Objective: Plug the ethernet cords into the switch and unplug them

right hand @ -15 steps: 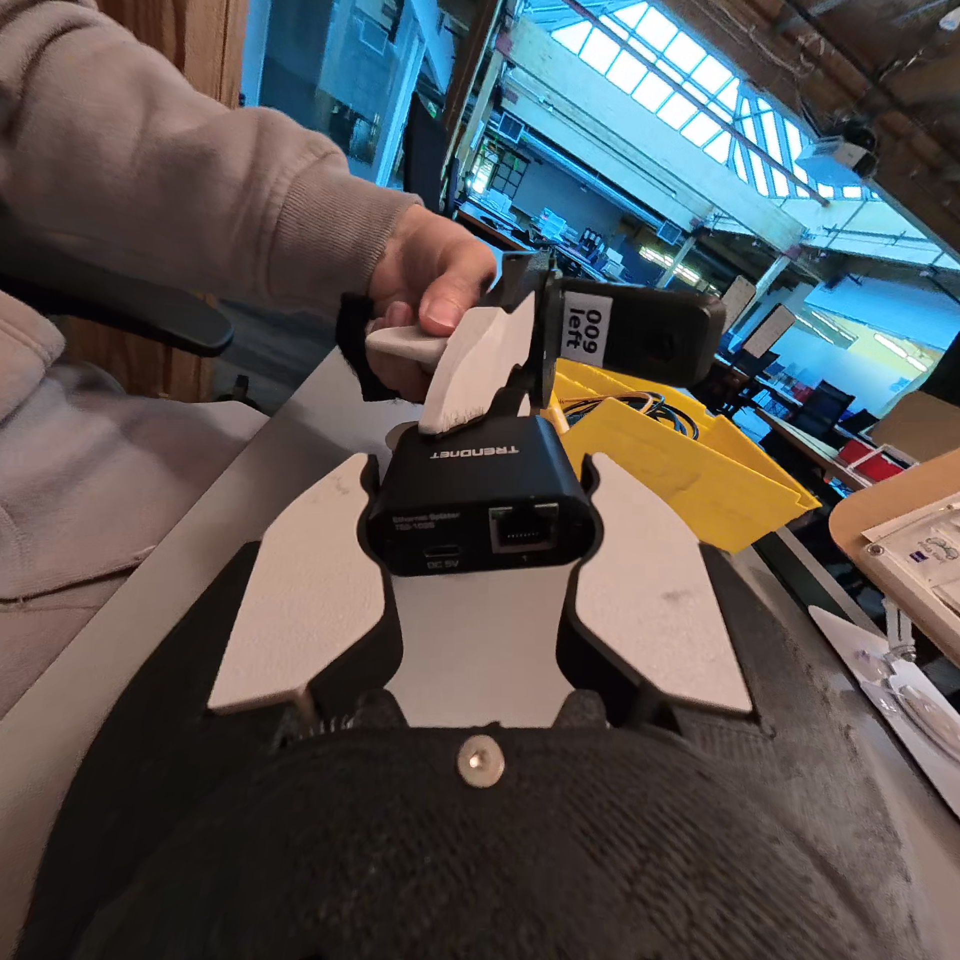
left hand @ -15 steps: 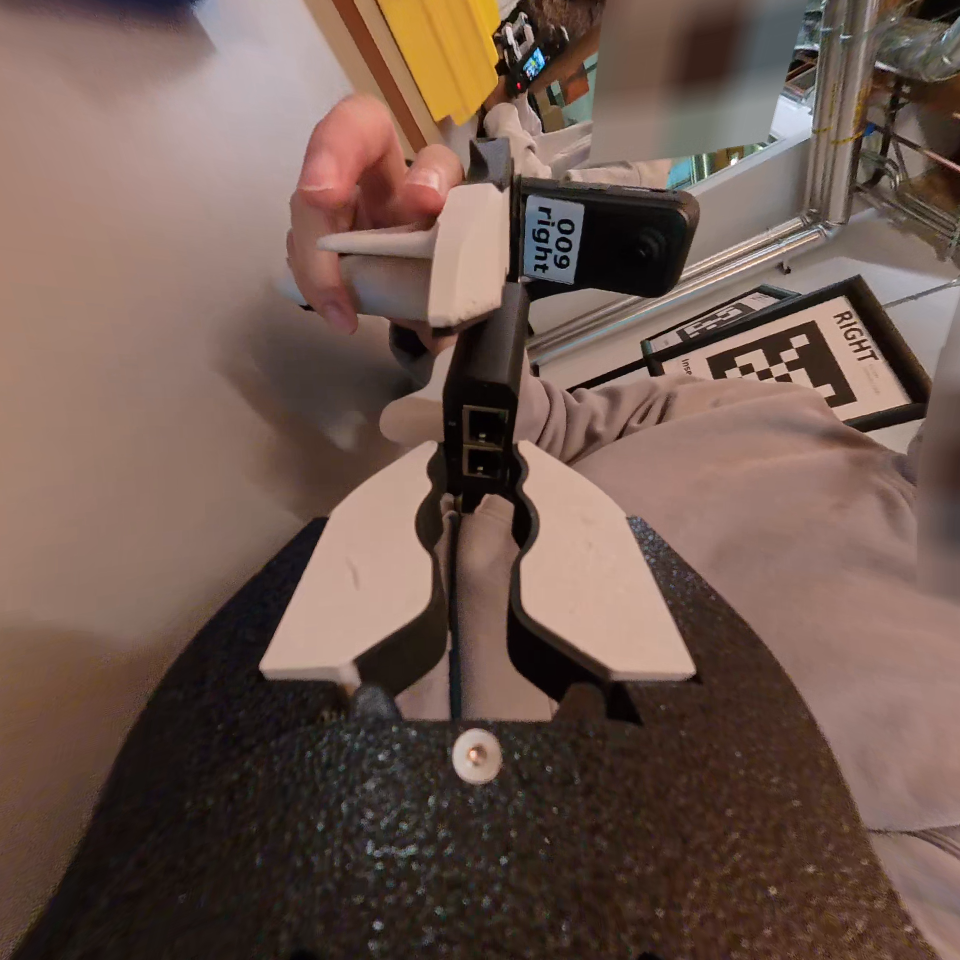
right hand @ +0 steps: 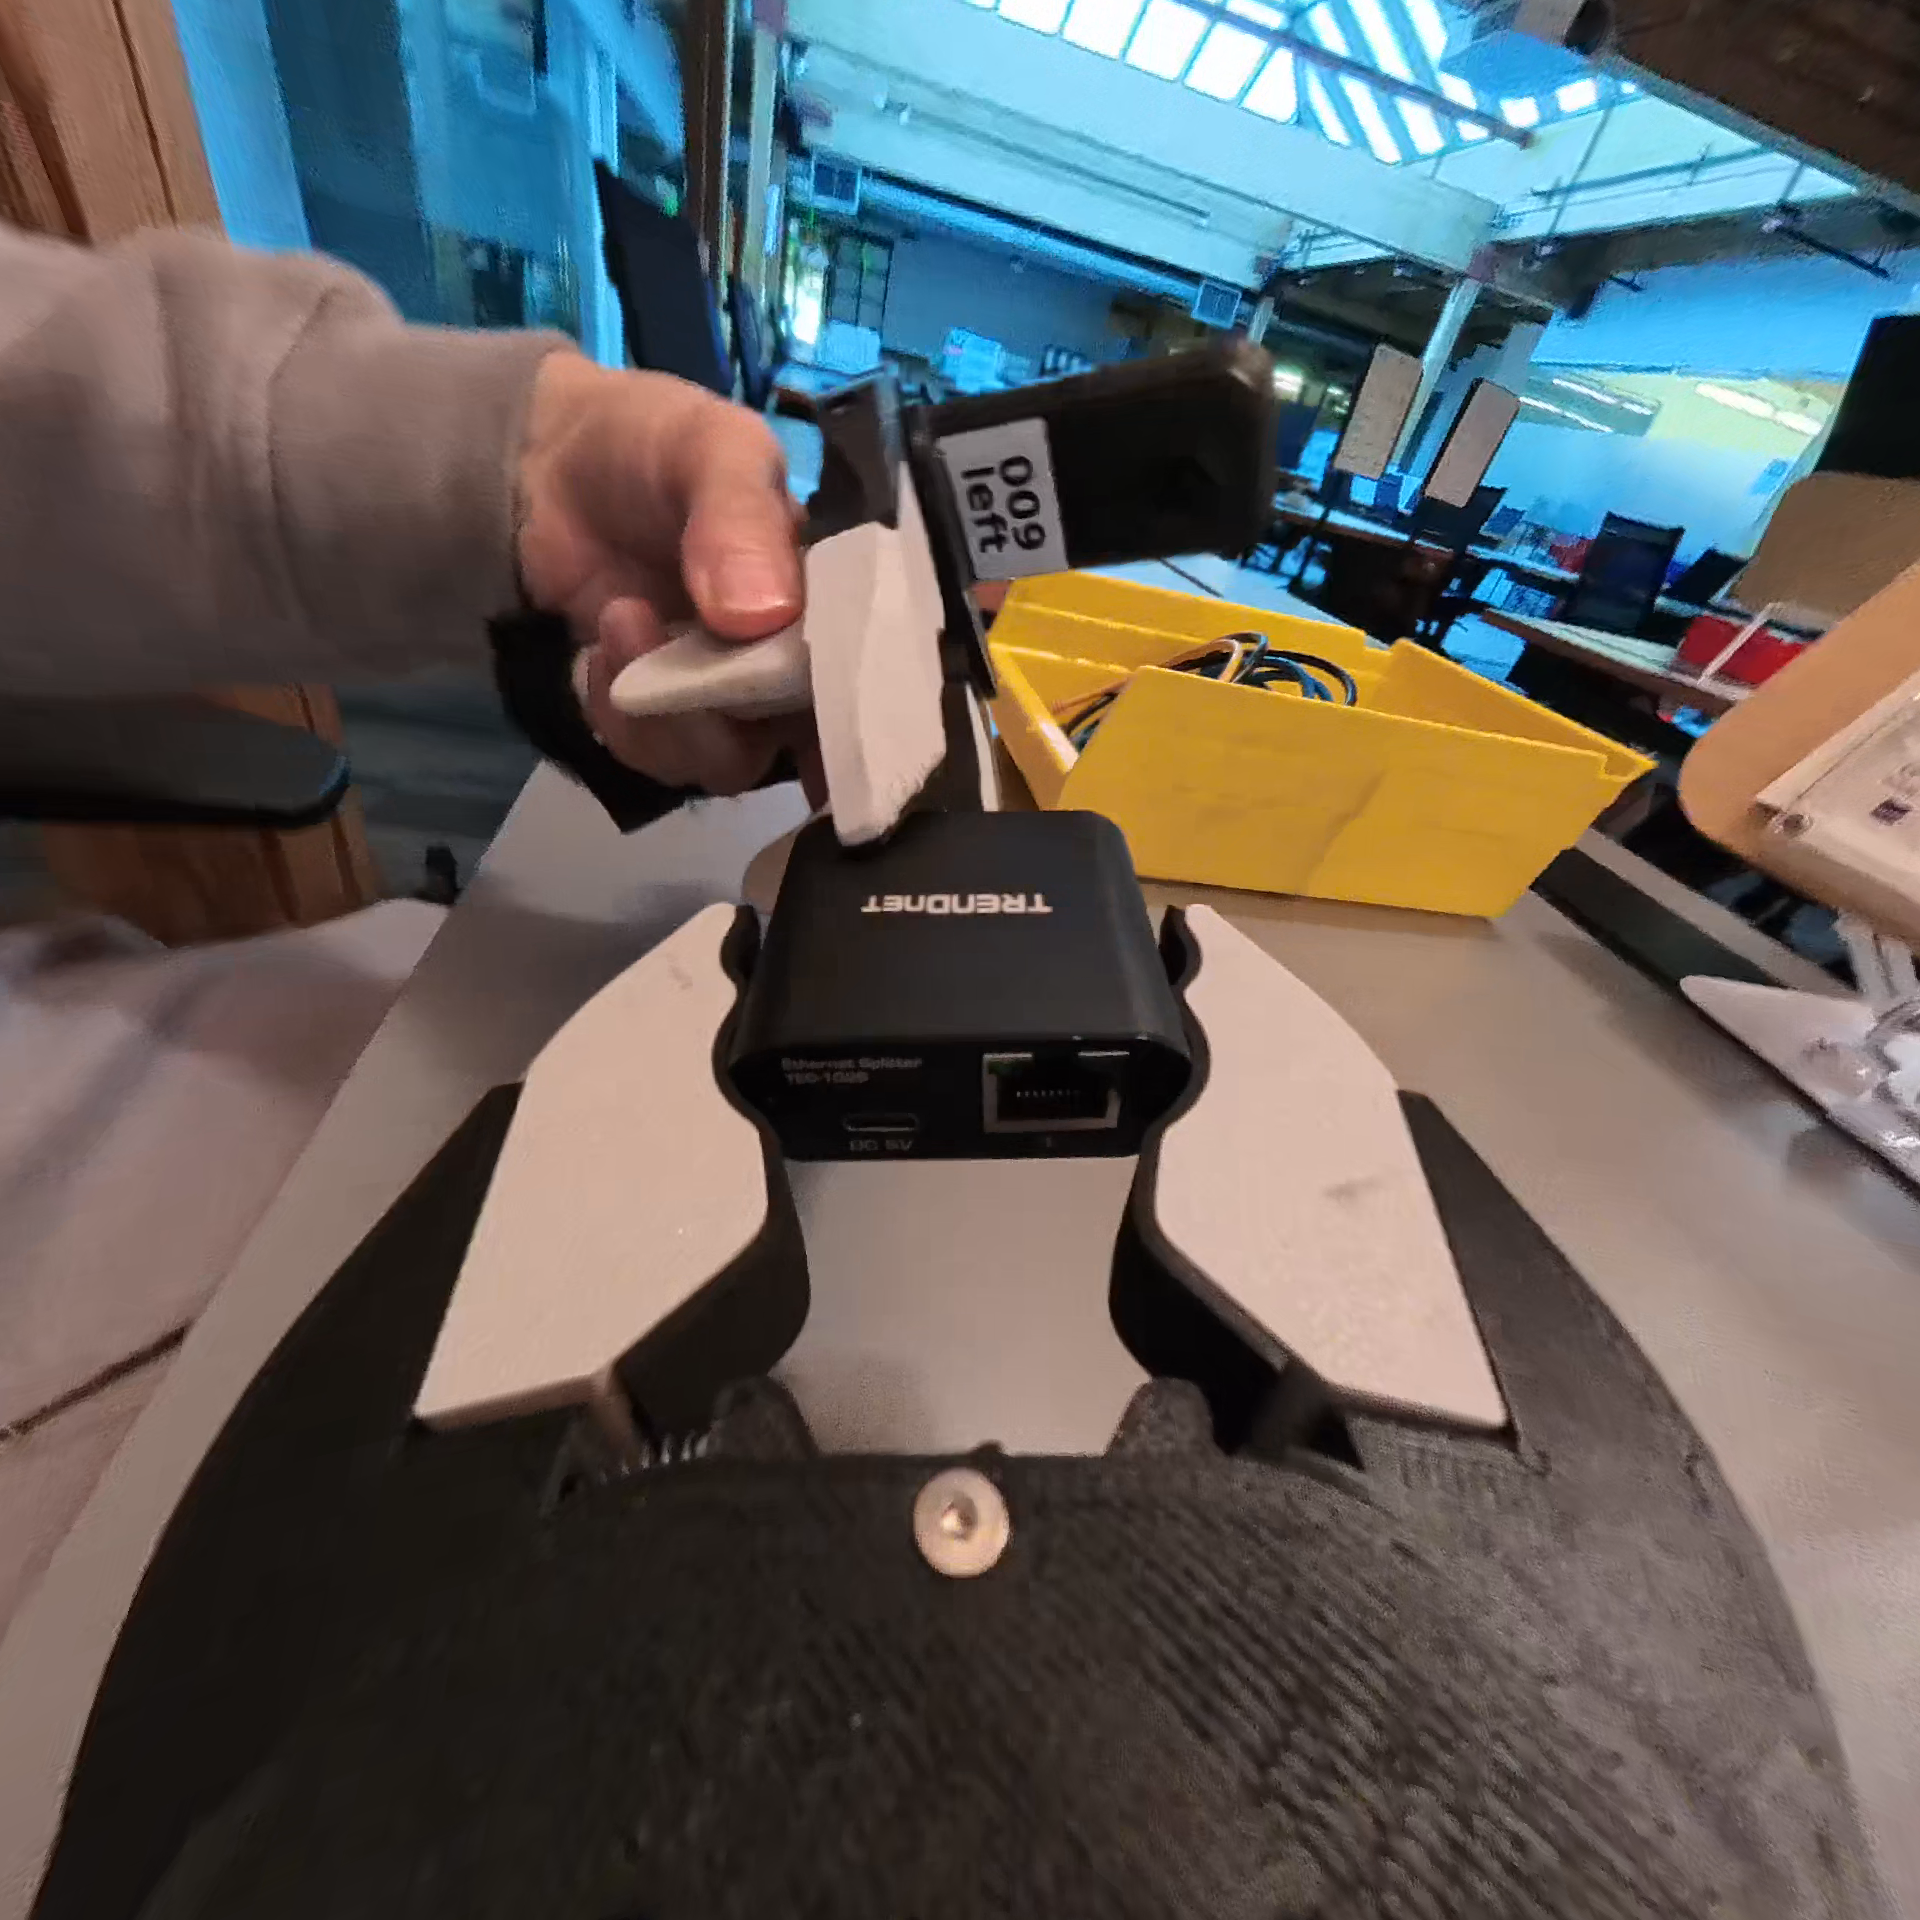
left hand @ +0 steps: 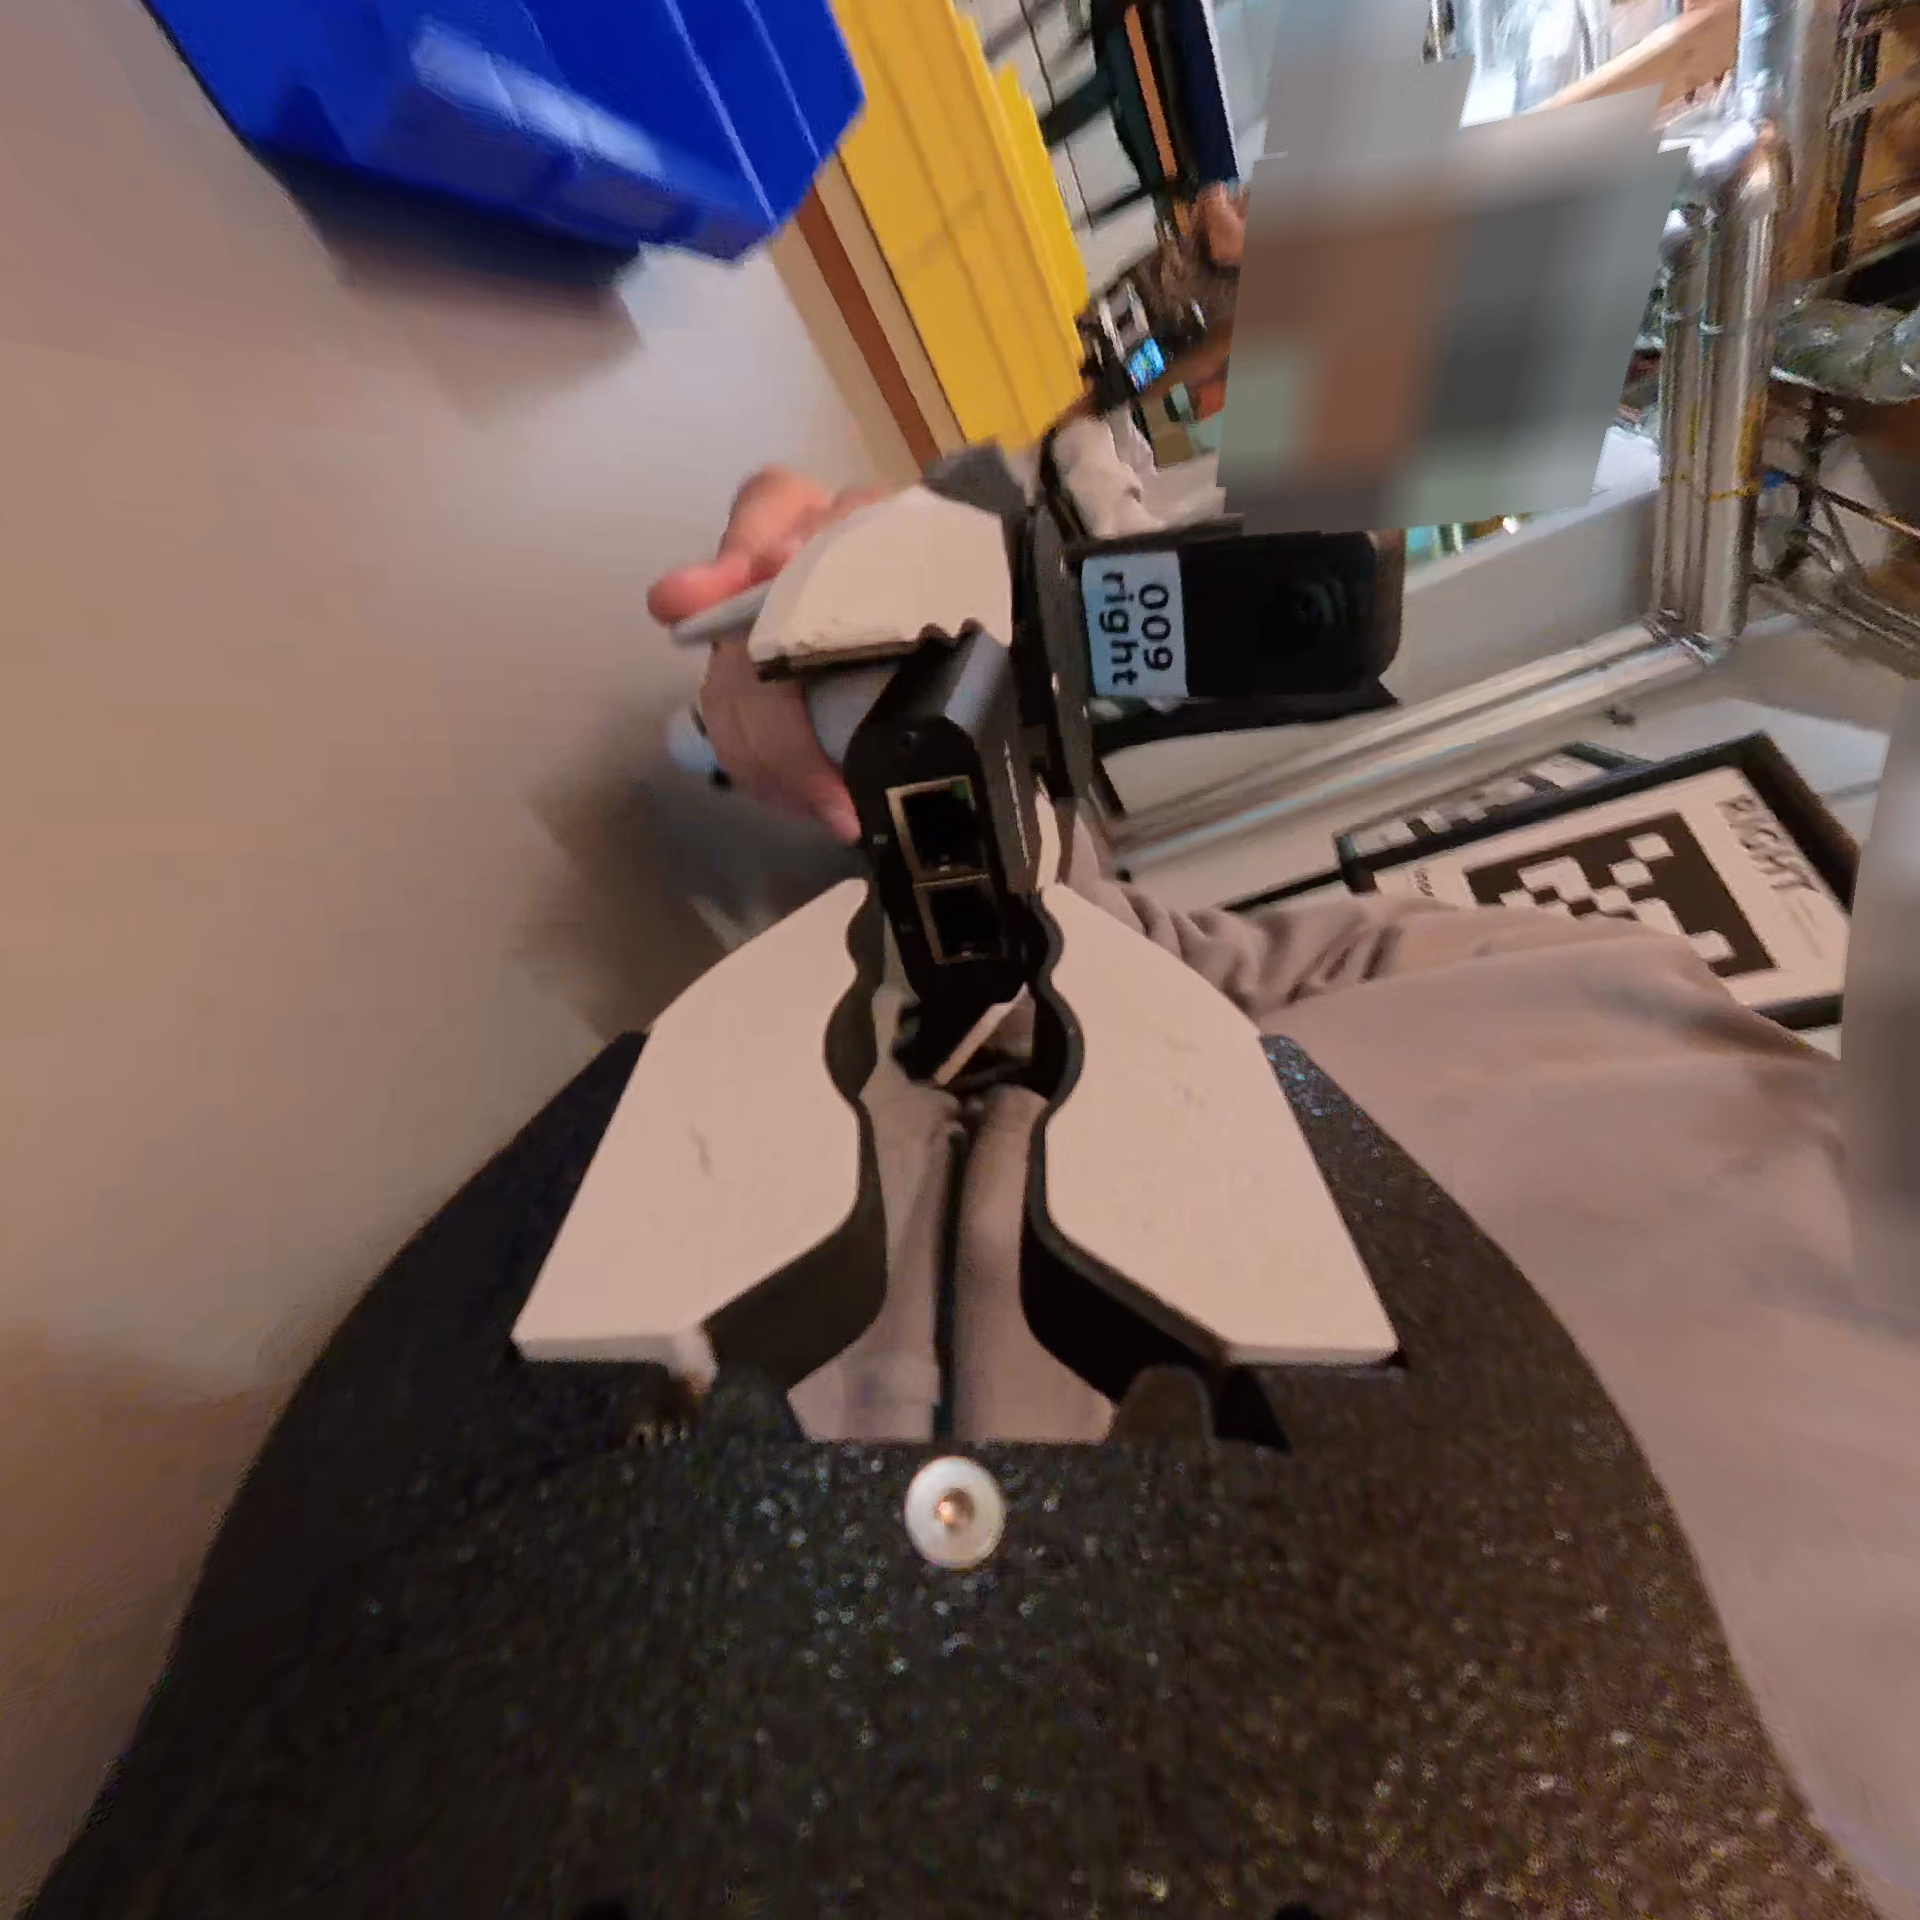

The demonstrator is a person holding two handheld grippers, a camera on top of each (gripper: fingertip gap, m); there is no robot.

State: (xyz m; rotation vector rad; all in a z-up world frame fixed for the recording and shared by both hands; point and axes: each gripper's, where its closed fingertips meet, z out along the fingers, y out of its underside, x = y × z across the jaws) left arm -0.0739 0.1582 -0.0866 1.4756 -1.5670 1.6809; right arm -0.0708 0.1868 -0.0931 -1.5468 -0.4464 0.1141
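Note:
The black switch is held off the table between both grippers. My left gripper is shut on its flat faces at the end with two empty ports. My right gripper is shut on the switch's narrow sides, at the end with one empty port and a small power socket. In the right wrist view one white finger of the left gripper lies on the switch's top. In the left wrist view a right finger shows behind it. No cord is plugged in. Cords lie in a yellow bin.
The yellow bin stands on the grey table behind the switch. A blue bin and the yellow bin show at the top of the left wrist view. A framed marker card lies beyond a grey sleeve.
Both grippers and the switch have turned together. The switch now tilts in the left wrist view and shows more of its top in the right wrist view. Both grips are unchanged.

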